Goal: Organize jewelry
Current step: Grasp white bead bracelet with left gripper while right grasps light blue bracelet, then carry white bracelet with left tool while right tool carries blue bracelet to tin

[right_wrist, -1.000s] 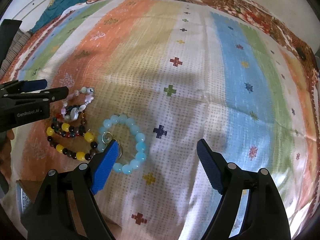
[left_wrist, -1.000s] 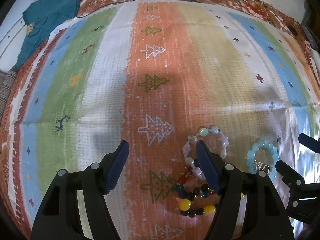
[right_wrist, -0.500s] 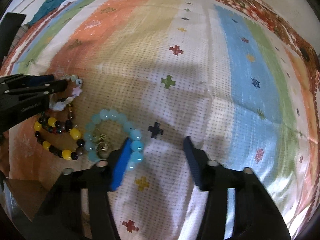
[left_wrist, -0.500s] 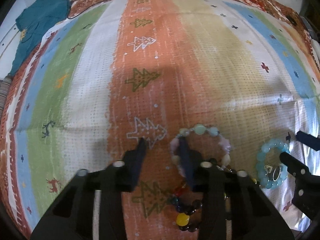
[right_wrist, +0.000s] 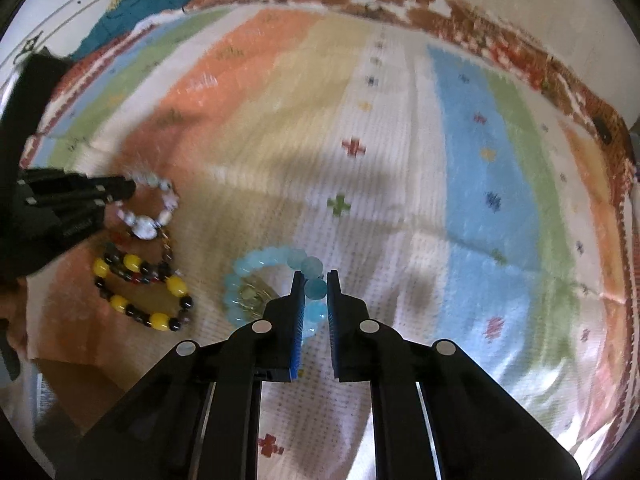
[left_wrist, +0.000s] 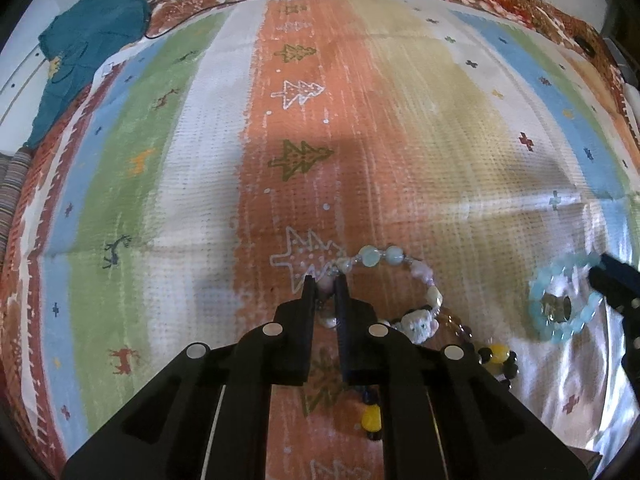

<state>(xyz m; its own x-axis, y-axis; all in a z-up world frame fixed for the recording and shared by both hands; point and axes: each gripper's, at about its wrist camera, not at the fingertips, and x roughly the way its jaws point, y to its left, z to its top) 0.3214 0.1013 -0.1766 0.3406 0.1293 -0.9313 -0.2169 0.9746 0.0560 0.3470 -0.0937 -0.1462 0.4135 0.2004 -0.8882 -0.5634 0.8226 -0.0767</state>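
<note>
In the left wrist view we see our left gripper (left_wrist: 325, 278) nearest, pointing steeply down at the blanket (left_wrist: 192, 184). Its jaws have just been closing and now pinch the near-left beads of the pale bracelet (left_wrist: 394, 257), a strand of milky green, pink and white beads. That loop lies on the orange stripe, its long axis running from the pinched end at the left out to the right and back toward us, where a white flower bead sits. Touching it on the near right is the dark bracelet (left_wrist: 498, 354), black and yellow beads, partly hidden behind our left fingers.

In the right wrist view our right gripper (right_wrist: 314, 280) also points steeply down. Its jaws have just been closing too, and they clamp the right side of the blue bracelet (right_wrist: 260, 262), with round pale blue beads between the pads. That loop is close to round and lies flat on a white stripe, reaching left from the grip; a small brass charm (right_wrist: 250, 294) lies inside the ring. The blue bracelet sits well apart from the other two, to their right.

Farther off, the striped blanket runs away from us with tree and cross motifs. At its far left corner lies a teal garment (left_wrist: 88, 52).
</note>
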